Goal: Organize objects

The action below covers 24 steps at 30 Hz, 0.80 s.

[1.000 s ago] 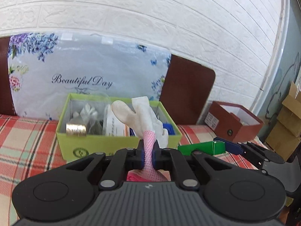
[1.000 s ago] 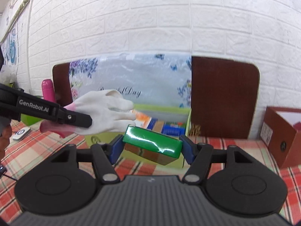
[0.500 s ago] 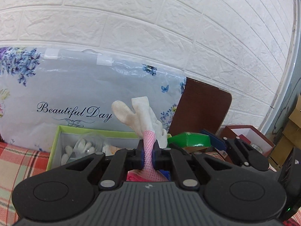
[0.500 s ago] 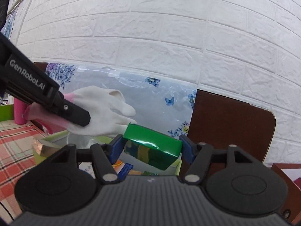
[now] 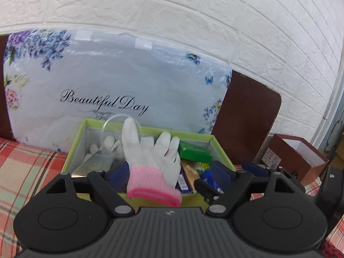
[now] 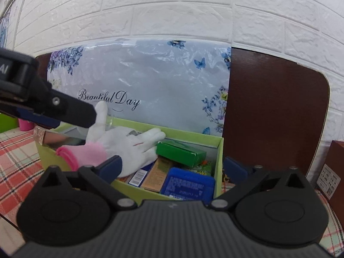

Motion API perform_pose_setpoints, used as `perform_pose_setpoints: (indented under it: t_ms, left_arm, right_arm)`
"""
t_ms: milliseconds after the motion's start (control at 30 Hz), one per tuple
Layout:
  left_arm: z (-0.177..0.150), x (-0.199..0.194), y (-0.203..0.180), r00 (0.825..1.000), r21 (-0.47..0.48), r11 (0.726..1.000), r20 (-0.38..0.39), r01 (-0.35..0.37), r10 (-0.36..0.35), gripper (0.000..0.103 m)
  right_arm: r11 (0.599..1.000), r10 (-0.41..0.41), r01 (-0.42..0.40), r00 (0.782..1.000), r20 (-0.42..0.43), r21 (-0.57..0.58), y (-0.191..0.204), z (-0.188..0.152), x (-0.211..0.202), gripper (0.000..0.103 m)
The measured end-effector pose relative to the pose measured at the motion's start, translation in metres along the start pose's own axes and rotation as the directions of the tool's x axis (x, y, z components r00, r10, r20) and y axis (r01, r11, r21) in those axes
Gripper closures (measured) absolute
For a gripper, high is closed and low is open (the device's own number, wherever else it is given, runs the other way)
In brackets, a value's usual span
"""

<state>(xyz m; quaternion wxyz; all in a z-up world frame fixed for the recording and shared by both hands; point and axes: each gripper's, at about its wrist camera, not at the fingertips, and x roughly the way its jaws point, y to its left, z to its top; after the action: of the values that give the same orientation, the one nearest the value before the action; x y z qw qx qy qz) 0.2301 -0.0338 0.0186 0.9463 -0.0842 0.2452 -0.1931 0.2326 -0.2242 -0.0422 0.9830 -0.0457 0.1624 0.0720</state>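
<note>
A white glove with a pink cuff lies over the front wall of the lime-green box, its fingers spread across the contents. My left gripper is opening, its blue pads standing clear on either side of the cuff. The small green carton rests inside the lime-green box on top of other packets. My right gripper is opening too, with wide jaws and nothing pressed between them. The glove and the left gripper show at the left of the right wrist view.
A blue tin and several packets fill the box. Behind it stand a floral "Beautiful Day" bag, a dark brown board and the white brick wall. A brown box sits to the right on the plaid cloth.
Both grippers came down over the lime-green box and opened. The glove left the left jaws and lies on the box; the green carton left the right jaws and lies inside.
</note>
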Motion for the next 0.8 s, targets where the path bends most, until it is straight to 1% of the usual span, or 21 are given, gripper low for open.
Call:
perform_pose_setpoints:
  t_ms: [167, 267, 300, 333, 400, 500, 633, 800]
  left_arm:
    - [-0.008, -0.023, 0.001, 0.999, -0.032, 0.998, -0.004, -0.047, 0.047, 0.017]
    - [-0.015, -0.044, -0.002, 0.995, -0.023, 0.995, -0.010, -0.101, 0.101, 0.015]
    - [-0.018, -0.050, -0.004, 0.992, -0.017, 0.992, -0.016, -0.125, 0.124, 0.012]
    - [-0.021, -0.056, -0.006, 0.989, -0.012, 0.989, -0.022, -0.148, 0.147, 0.011]
    - [-0.029, -0.067, -0.009, 0.979, 0.005, 0.980, -0.035, -0.199, 0.199, 0.010]
    - [-0.042, -0.081, -0.013, 0.965, 0.026, 0.967, -0.061, -0.254, 0.256, 0.010]
    - [-0.063, -0.096, -0.019, 0.953, 0.047, 0.958, -0.098, -0.283, 0.286, 0.010]
    - [-0.084, -0.112, -0.028, 0.942, 0.081, 0.948, -0.117, -0.307, 0.315, 0.010]
  right_arm:
    - [0.999, -0.010, 0.010, 1.000, -0.028, 0.030, -0.003, 0.001, -0.025, 0.000]
    - [0.997, -0.009, 0.014, 0.998, -0.069, 0.073, -0.003, 0.001, -0.048, 0.000]
    - [0.996, -0.007, 0.014, 0.996, -0.084, 0.085, -0.002, 0.001, -0.057, 0.000]
    - [0.995, -0.002, 0.011, 0.995, -0.097, 0.095, -0.001, -0.001, -0.066, 0.000]
    - [0.995, 0.010, 0.002, 0.993, -0.121, 0.104, 0.003, -0.004, -0.084, 0.000]
    - [0.993, 0.010, 0.006, 0.991, -0.135, 0.121, 0.010, -0.012, -0.110, 0.000]
    - [0.989, 0.005, 0.019, 0.987, -0.159, 0.150, 0.016, -0.022, -0.139, 0.000]
    - [0.984, -0.001, 0.034, 0.983, -0.184, 0.176, 0.023, -0.034, -0.164, 0.000]
